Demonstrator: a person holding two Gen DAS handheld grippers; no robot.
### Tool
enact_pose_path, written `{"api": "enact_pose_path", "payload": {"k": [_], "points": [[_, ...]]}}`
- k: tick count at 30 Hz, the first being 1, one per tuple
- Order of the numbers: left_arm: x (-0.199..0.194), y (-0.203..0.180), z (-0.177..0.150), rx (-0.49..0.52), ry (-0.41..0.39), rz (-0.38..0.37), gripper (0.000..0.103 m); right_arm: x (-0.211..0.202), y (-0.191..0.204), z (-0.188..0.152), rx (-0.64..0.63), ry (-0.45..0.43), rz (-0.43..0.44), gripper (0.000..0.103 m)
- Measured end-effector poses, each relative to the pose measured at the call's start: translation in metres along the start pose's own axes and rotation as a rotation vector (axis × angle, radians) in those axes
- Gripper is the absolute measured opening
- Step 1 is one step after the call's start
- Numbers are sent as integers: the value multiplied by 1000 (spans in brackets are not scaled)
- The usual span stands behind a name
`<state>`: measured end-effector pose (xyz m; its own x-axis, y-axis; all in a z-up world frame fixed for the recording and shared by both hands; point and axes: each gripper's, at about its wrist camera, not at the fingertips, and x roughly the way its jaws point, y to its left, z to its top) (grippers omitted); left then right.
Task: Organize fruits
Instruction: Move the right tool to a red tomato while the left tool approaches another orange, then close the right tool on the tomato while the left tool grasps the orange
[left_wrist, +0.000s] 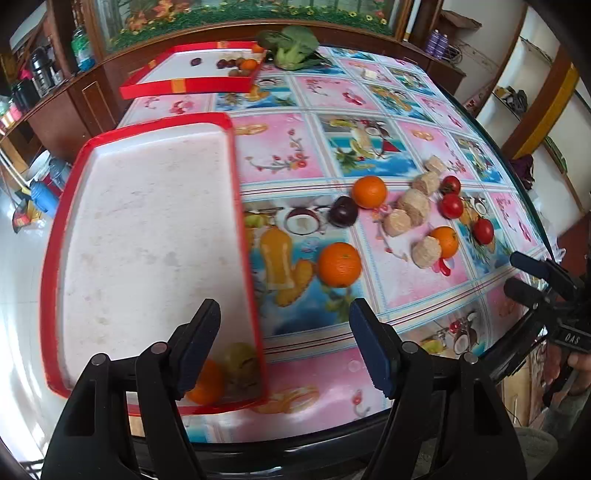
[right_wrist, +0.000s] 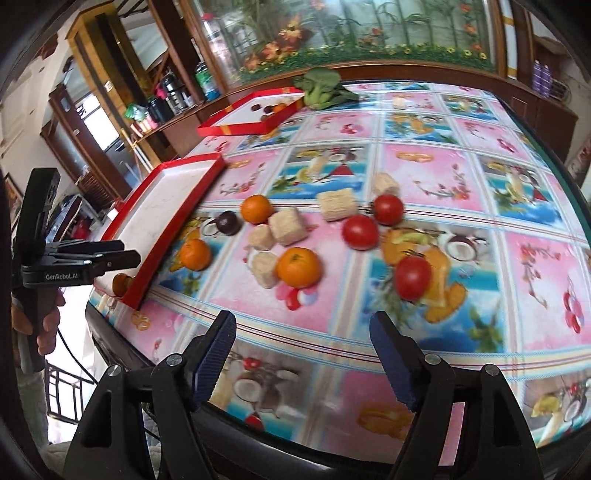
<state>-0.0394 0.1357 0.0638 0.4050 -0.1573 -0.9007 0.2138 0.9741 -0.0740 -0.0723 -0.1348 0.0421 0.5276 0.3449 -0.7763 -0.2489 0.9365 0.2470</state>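
A near red tray (left_wrist: 147, 229) with a white floor holds an orange (left_wrist: 208, 382) and a pale green fruit (left_wrist: 242, 363) at its near corner. It also shows in the right wrist view (right_wrist: 166, 206). Loose on the table lie three oranges (left_wrist: 340, 264), a dark plum (left_wrist: 343, 211), three tomatoes (left_wrist: 451, 205) and several beige cakes (left_wrist: 413, 203). My left gripper (left_wrist: 284, 336) is open and empty over the tray's near right edge. My right gripper (right_wrist: 303, 339) is open and empty above the table's front edge, near an orange (right_wrist: 298, 267).
A far red tray (left_wrist: 184, 86) holds a few small fruits. A leafy green vegetable (left_wrist: 291, 46) lies beside it. The table (left_wrist: 424, 314) has a fruit-print cloth and a curved front edge. A wooden sideboard stands behind.
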Motion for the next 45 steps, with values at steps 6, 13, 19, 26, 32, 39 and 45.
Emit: {"api": "enact_pose_path", "payload": {"k": [6, 13, 19, 26, 32, 39, 45], "points": [[9, -18, 2, 31, 7, -22, 72, -11, -36, 2, 77, -30, -79, 76], [17, -25, 7, 34, 2, -16, 72, -1, -45, 8, 44, -29, -147, 59], [25, -32, 10, 68, 1, 7, 72, 15, -47, 17, 26, -11, -176, 52], [21, -35, 16, 76, -23, -30, 72, 25, -54, 17, 40, 14, -188, 49], [13, -27, 15, 78, -43, -60, 72, 30, -57, 16, 49, 21, -187, 47], [27, -40, 18, 113, -27, -53, 72, 37, -56, 20, 44, 22, -161, 43], [43, -48, 24, 130, -8, -44, 69, 43, -49, 25, 20, 34, -154, 36]]}}
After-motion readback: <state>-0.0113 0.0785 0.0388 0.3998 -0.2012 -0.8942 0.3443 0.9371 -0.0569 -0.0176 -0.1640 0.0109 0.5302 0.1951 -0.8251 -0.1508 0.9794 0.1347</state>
